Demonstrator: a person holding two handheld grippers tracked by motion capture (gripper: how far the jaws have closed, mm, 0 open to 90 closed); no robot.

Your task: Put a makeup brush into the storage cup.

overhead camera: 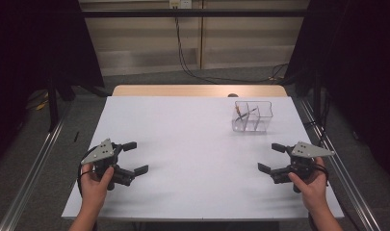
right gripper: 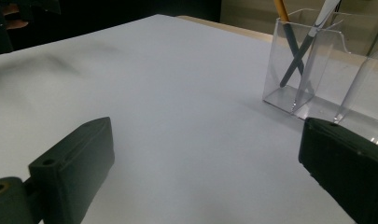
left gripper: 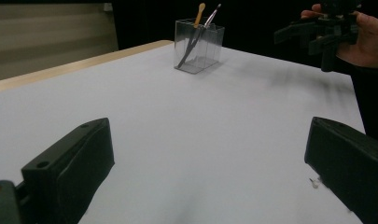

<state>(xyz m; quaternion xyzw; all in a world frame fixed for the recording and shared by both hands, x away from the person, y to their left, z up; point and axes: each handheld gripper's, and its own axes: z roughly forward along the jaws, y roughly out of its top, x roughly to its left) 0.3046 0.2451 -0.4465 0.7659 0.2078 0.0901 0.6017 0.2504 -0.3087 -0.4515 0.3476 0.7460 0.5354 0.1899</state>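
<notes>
Nothing in hand yet; the work looks unstarted, all of it left.

Left gripper (overhead camera: 135, 158): near left of the white table (overhead camera: 192, 159), jaws wide, empty.

Clear organizer (overhead camera: 253, 116): far right, well apart from both grippers. Its left compartment holds two thin tools, one orange-handled stick (left gripper: 199, 15) and one silver-tipped brush (left gripper: 213, 14), leaning crossed. The other compartments look empty.

Right gripper (overhead camera: 272, 158): near right, jaws wide, empty.
</notes>
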